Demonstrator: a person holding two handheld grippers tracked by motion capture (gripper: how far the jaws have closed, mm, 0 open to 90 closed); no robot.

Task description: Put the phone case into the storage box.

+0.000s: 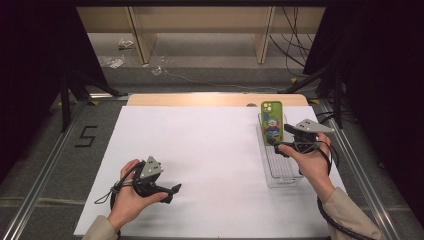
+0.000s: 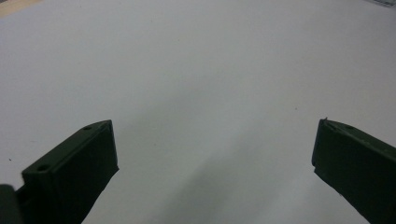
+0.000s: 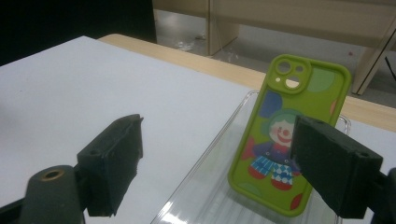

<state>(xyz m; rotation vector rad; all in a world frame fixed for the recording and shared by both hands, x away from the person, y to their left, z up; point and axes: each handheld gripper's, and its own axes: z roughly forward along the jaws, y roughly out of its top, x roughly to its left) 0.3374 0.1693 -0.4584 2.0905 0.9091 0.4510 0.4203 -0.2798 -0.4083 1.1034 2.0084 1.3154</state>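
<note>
White sheet (image 1: 210, 160) over a pale wooden table (image 1: 215, 99); grey floor, metal rails and a taped "5" (image 1: 86, 136) at the left, wooden furniture legs and loose cables beyond. Left gripper (image 1: 169, 192) low over the bare sheet near the left front, jaws spread wide, nothing between them. Farther right, a clear plastic tray (image 1: 280, 172) near the sheet's right edge, with a green clown phone case (image 1: 272, 123) standing upright at its far end. Right gripper (image 1: 281, 148) just beside the case, jaws released and wide apart, gripping nothing; one jaw in front of the case in the right gripper view.
</note>
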